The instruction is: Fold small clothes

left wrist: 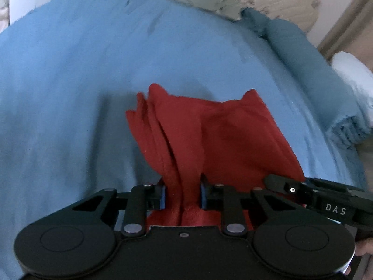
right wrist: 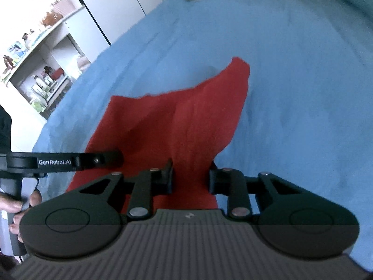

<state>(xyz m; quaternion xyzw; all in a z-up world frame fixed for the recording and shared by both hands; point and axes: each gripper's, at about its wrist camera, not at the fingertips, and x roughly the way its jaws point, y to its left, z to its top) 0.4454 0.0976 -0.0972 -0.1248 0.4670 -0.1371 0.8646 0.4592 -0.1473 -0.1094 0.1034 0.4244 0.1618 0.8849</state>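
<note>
Evidently both the left gripper [left wrist: 182,194] and right gripper [right wrist: 191,177] clench the red garment's [left wrist: 209,135] near edge, raising it off the blue bedsheet [left wrist: 70,93] for folding.

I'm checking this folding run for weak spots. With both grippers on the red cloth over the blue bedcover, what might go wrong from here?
1. The left gripper pinches several bunched layers of the red cloth; one layer may slip out and spoil the fold.
2. The right gripper holds a gathered bunch of the cloth, so the fold may come out skewed.
3. The grippers sit close together, so they might knock each other.
</note>
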